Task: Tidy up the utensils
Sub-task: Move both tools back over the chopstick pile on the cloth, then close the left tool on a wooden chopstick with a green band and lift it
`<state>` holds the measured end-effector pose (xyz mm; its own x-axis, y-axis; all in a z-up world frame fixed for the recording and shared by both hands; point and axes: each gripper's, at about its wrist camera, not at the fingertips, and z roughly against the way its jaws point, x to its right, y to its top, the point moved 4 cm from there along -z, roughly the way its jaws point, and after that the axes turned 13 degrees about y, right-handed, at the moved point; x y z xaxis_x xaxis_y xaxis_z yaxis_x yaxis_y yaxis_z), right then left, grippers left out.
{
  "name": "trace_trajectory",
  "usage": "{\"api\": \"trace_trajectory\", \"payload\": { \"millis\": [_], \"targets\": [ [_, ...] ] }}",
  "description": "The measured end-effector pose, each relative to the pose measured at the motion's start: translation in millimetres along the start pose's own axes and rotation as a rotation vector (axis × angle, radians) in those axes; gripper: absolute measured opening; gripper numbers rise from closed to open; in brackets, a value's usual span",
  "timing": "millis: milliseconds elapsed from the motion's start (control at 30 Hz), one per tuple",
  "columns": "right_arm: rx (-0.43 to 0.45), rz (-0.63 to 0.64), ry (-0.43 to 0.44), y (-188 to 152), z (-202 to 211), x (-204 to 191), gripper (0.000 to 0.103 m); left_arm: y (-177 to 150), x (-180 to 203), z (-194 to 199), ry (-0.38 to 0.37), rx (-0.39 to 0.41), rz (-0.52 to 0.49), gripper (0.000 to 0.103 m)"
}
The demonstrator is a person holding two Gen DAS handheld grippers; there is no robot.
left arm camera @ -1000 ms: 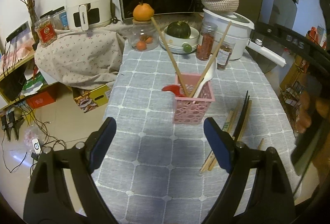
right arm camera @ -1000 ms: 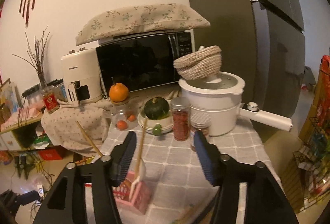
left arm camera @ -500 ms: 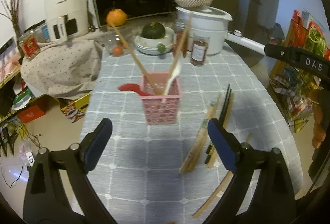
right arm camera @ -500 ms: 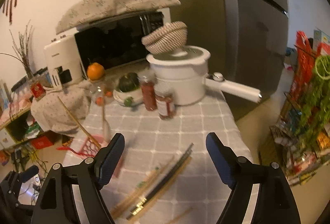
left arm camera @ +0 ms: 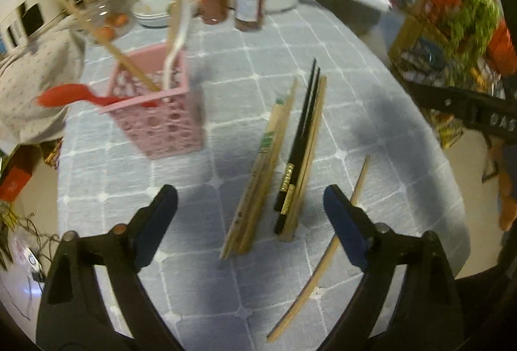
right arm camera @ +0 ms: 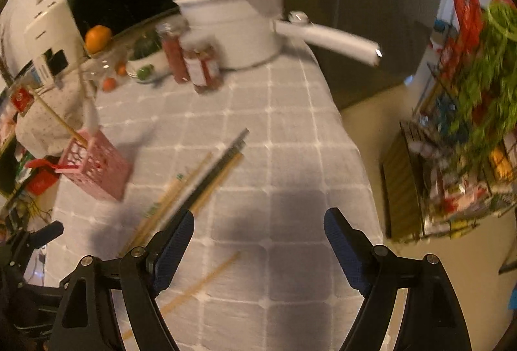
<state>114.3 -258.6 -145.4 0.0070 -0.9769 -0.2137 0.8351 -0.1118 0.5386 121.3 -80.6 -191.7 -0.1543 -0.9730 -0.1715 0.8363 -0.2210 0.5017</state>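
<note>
A pink perforated basket [left arm camera: 158, 111] stands on the grey checked tablecloth [left arm camera: 355, 111]; it holds wooden chopsticks, a white utensil and a red spoon [left arm camera: 64, 97]. Loose chopsticks lie beside it: a wooden bundle [left arm camera: 261, 170], a black pair [left arm camera: 299, 144] and a single wooden stick [left arm camera: 323, 257]. My left gripper [left arm camera: 250, 208] is open, just above the near ends of the bundles. My right gripper [right arm camera: 258, 238] is open and empty over the cloth, right of the chopsticks [right arm camera: 194, 183]. The basket [right arm camera: 97, 165] is at its far left.
A white pot with a long handle [right arm camera: 245, 27], two spice jars [right arm camera: 190, 60], a bowl with a squash, an orange [right arm camera: 97, 37] and a microwave crowd the back. The table's right edge [right arm camera: 355, 157] drops to the floor beside a cluttered rack [right arm camera: 468, 124].
Both grippers tipped down and moved right and forward. The left one now hangs over the loose chopsticks instead of facing the basket. Both stay open.
</note>
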Motion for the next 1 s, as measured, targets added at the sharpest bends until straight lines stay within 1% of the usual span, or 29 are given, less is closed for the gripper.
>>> {"api": "trace_trajectory", "payload": {
  "millis": [33,67,133,167,233,333,367,467,600,667,700,833,933,1000],
  "targets": [
    [-0.013,-0.021,0.002,-2.8,-0.9,9.1,0.084,0.9,3.1,-4.0,-0.006,-0.009,-0.010,0.080],
    [-0.021,-0.036,0.005,-4.5,-1.3,15.1,0.084,2.2,5.7,-8.3,-0.020,-0.022,-0.014,0.076],
    [-0.038,-0.067,0.011,-8.6,-1.9,27.8,0.084,4.2,8.0,-16.8,-0.057,-0.056,-0.006,0.060],
    [-0.045,-0.081,0.013,-10.4,-1.5,33.7,0.084,4.0,8.7,-22.3,-0.075,-0.074,0.001,0.055],
    [-0.054,-0.103,0.011,-13.7,-0.1,43.6,0.084,4.0,8.6,-29.3,-0.099,-0.103,0.016,0.041],
    [-0.058,-0.118,0.014,-15.1,1.8,49.4,0.084,6.0,9.6,-37.6,-0.124,-0.123,0.045,0.032],
    [-0.059,-0.118,0.016,-14.6,2.1,49.7,0.084,7.0,11.0,-39.0,-0.127,-0.123,0.050,0.031],
    [-0.067,-0.111,0.018,-14.7,0.4,48.9,0.084,13.6,17.0,-43.4,-0.104,-0.111,0.042,0.030],
    [-0.083,-0.092,0.026,-12.4,-3.6,45.6,0.084,33.3,30.5,-49.5,-0.068,-0.088,0.014,0.029],
    [-0.082,-0.088,0.028,-10.4,-3.9,44.7,0.084,43.9,34.1,-55.1,-0.055,-0.086,0.015,0.025],
    [-0.082,-0.088,0.031,-9.6,-3.7,44.6,0.084,51.1,37.0,-59.7,-0.044,-0.091,0.018,0.022],
    [-0.082,-0.094,0.046,-8.5,-3.0,45.2,0.084,62.2,38.8,-78.7,-0.019,-0.132,0.025,0.016],
    [-0.082,-0.093,0.051,-8.7,-1.7,46.3,0.084,63.9,41.0,-90.6,0.004,-0.168,0.020,0.014],
    [-0.081,-0.091,0.052,-9.1,-0.5,47.0,0.084,64.4,40.9,-93.2,0.014,-0.170,0.018,0.014]
  ]
}}
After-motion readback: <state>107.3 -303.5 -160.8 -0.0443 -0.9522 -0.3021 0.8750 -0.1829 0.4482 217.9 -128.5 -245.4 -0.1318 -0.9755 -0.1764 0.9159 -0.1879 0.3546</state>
